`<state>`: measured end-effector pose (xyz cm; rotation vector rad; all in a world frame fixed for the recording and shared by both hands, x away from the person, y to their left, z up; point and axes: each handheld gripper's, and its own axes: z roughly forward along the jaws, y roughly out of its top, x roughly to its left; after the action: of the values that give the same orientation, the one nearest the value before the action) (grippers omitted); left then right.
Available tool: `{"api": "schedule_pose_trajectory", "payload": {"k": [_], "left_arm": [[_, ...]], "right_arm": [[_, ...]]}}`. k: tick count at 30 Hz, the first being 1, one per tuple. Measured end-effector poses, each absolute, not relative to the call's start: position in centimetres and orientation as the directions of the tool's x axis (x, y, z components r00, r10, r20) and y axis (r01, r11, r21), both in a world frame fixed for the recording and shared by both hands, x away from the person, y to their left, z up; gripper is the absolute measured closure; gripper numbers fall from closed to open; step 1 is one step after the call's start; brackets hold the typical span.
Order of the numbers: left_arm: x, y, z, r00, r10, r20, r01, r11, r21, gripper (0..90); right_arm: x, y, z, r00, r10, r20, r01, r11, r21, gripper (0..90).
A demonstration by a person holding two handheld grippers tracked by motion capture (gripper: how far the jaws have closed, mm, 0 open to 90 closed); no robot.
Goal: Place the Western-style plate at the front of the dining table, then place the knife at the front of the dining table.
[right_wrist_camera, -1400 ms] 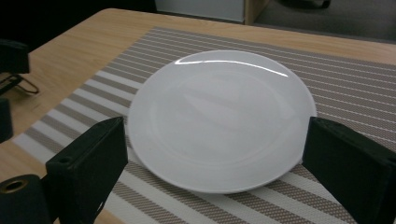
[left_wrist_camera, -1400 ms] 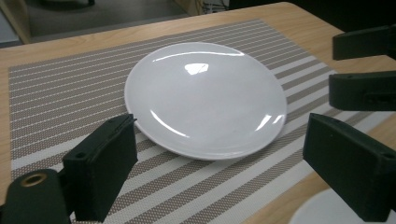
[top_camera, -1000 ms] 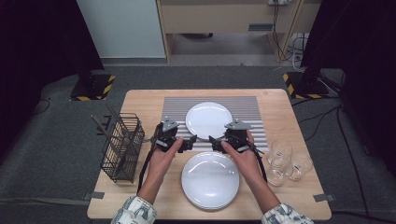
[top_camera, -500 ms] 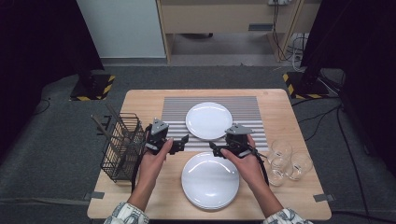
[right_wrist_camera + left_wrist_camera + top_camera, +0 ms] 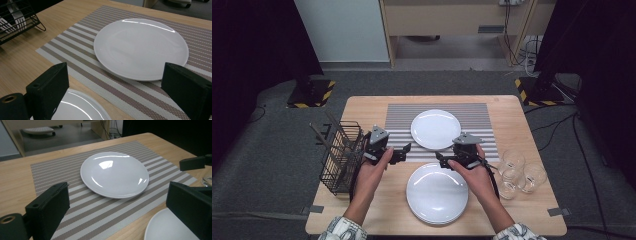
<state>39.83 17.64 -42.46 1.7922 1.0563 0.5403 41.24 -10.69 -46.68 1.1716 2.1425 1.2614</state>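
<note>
A white plate (image 5: 435, 129) lies on the striped placemat (image 5: 397, 116) in the middle of the table. A second white plate, on top of a small stack (image 5: 437, 192), sits near the front edge. My left gripper (image 5: 401, 151) hovers left of the gap between the two plates, pointing right, jaws open and empty. My right gripper (image 5: 441, 159) faces it from the right, also open and empty. In the left gripper view the mat's plate (image 5: 114, 173) lies beyond my wide jaws. The right gripper view has that plate (image 5: 141, 47) ahead and the near plate (image 5: 75, 107) below.
A black wire basket (image 5: 339, 155) holding cutlery stands at the table's left edge, close to my left hand. Three clear glasses (image 5: 518, 172) are grouped at the right. The basket (image 5: 15, 17) also appears at the top left of the right gripper view.
My left gripper has shifted left, toward the wire basket. The right gripper has barely moved. Both stay open and the plates have not moved.
</note>
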Motion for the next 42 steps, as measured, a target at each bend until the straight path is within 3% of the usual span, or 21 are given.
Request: {"api": "schedule_pose_trajectory", "payload": {"k": [4,11,25,42], "left_arm": [[39.4,17.8,-41.6,0.548,0.834,-0.073,0.400,-0.184,0.898,3.3],[38.9,17.9,-40.8,0.551,0.830,-0.091,0.438,-0.195,0.878,3.4],[36.9,16.7,-38.4,0.579,0.811,-0.087,0.381,-0.174,0.908,3.5],[37.4,15.4,-35.3,0.588,0.807,-0.047,0.334,-0.190,0.923,3.1]], "right_arm": [[41.2,-10.8,-46.6,-0.569,0.819,0.078,0.464,0.241,0.852,7.6],[41.2,-10.9,-46.5,-0.567,0.820,0.079,0.464,0.239,0.853,7.6],[41.2,-11.2,-46.2,-0.559,0.825,0.080,0.463,0.231,0.855,7.6],[41.2,-11.2,-46.3,-0.558,0.825,0.087,0.471,0.229,0.852,7.6]]}}
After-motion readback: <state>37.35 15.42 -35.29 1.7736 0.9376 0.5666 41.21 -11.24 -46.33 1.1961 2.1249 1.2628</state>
